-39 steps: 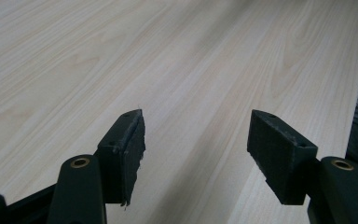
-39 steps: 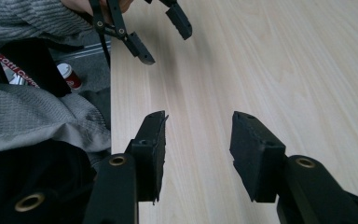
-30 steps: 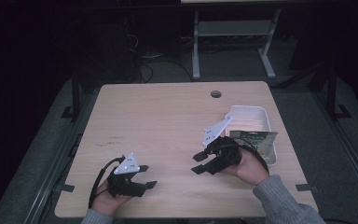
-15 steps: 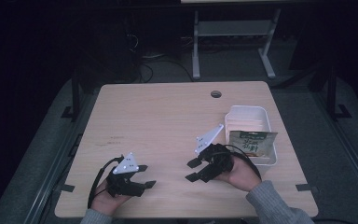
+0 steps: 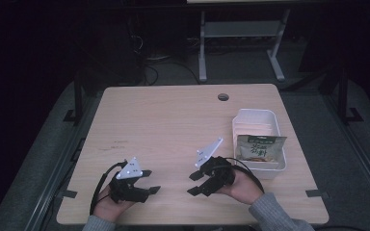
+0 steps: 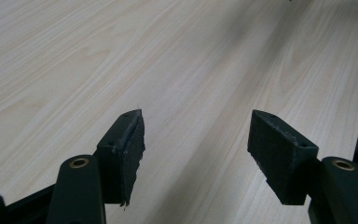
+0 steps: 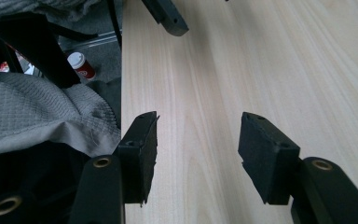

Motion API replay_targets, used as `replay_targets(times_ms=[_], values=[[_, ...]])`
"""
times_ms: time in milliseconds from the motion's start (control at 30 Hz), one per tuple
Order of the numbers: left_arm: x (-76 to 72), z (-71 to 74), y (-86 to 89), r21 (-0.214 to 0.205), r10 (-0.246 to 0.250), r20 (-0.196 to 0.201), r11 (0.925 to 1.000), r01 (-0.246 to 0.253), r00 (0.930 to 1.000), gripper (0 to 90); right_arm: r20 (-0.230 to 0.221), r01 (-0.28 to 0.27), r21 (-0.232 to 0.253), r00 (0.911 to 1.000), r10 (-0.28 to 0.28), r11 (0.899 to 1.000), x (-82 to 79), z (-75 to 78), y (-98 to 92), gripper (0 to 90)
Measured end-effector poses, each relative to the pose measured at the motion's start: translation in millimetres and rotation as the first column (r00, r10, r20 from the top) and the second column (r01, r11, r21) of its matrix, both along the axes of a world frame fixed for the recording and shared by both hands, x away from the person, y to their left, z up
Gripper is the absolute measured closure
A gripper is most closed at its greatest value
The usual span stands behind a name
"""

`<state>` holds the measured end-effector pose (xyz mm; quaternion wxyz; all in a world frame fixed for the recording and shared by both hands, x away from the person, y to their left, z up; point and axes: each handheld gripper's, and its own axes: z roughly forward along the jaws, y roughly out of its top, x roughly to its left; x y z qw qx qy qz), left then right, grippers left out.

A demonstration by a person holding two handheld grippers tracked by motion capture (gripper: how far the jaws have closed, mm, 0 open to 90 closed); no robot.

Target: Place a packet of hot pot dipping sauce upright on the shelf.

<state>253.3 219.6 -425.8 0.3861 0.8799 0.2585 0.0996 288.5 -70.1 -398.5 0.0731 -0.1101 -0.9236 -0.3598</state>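
Observation:
My left gripper [image 5: 150,181] rests low on the light wooden table [image 5: 173,120] near the front left. It is open, and in the left gripper view [image 6: 196,114] only bare wood lies between the pads. My right gripper [image 5: 192,184] hovers just over the table at front centre, pointing left toward the other gripper. Its jaws have just been opening, and in the right gripper view [image 7: 199,116] nothing is between them. A green snack bag [image 5: 260,147] lies in the white tray [image 5: 255,112] to the right of that hand.
A round cable hole [image 5: 223,97] sits near the table's far edge. In the right gripper view the table's front edge runs beside a grey sleeve [image 7: 28,112], with a paper cup [image 7: 81,65] on the floor. The left gripper's jaw [image 7: 168,16] shows at the top.
The right gripper has drawn away from the tray, leftward and toward the front edge, sinking closer to the table, and its jaws stand wider. The left gripper has kept still.

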Motion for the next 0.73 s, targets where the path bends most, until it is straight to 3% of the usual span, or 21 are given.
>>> replay_targets(times_ms=[733], values=[[0.8, -2.0, 0.5, 0.014, 0.002, -0.005, 0.9999, -0.002, 1.0, 34.0, -0.025, -0.041, -0.024, 0.9989, 0.04, 0.999, -18.5, -33.4, 15.3, 43.1]])
